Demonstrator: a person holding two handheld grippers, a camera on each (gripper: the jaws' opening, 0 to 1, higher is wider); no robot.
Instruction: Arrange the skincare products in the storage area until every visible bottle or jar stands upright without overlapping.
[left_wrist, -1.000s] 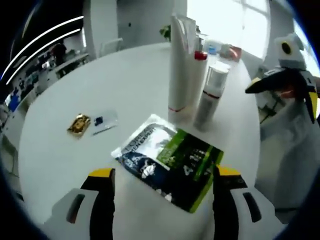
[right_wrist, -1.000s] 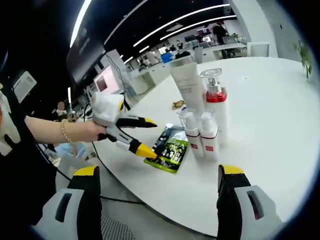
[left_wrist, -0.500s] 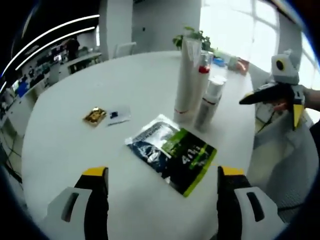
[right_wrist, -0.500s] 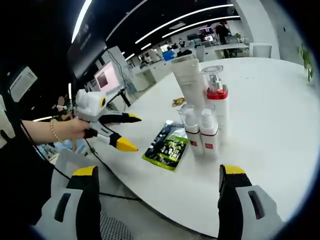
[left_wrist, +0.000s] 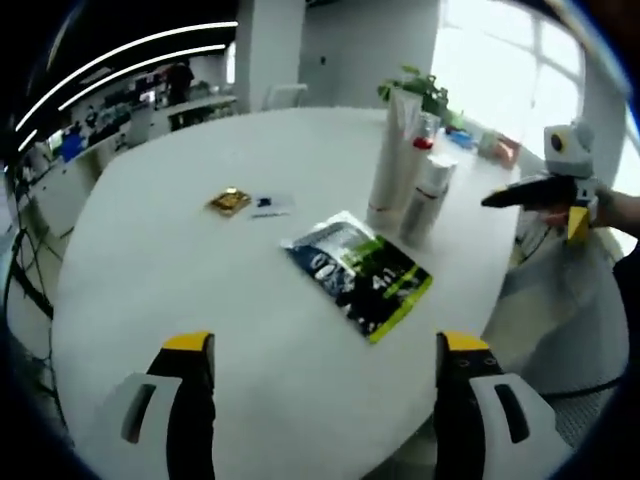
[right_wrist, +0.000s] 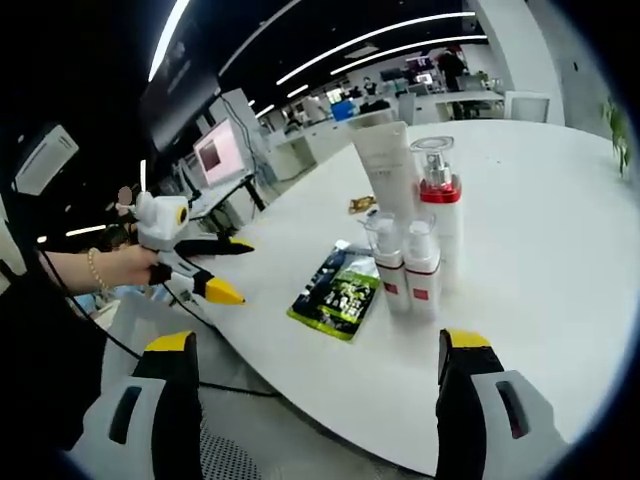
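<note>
On the round white table (left_wrist: 200, 270) a tall white tube (left_wrist: 388, 150), a bottle with a red collar (left_wrist: 424, 143) and a white pump bottle (left_wrist: 425, 195) stand upright close together. In the right gripper view the tube (right_wrist: 385, 175) and red-collared bottle (right_wrist: 442, 205) stand behind two small clear-capped bottles (right_wrist: 385, 265) (right_wrist: 421, 268). A dark and green sachet (left_wrist: 360, 275) (right_wrist: 345, 290) lies flat beside them. My left gripper (left_wrist: 325, 345) (right_wrist: 232, 268) is open over the table edge, holding nothing. My right gripper (right_wrist: 320, 345) (left_wrist: 530, 212) is open and off the table.
A gold packet (left_wrist: 230, 201) (right_wrist: 362, 204) and a small white and blue packet (left_wrist: 270, 205) lie flat left of the bottles. A potted plant (left_wrist: 415, 88) and small items (left_wrist: 485, 145) sit at the far rim. A hand (right_wrist: 125, 265) holds the left gripper. Desks and monitors (right_wrist: 220, 155) stand behind.
Both grippers have drawn back from the table, the left one away from the sachet. Bottles, tube and sachet stay where they were.
</note>
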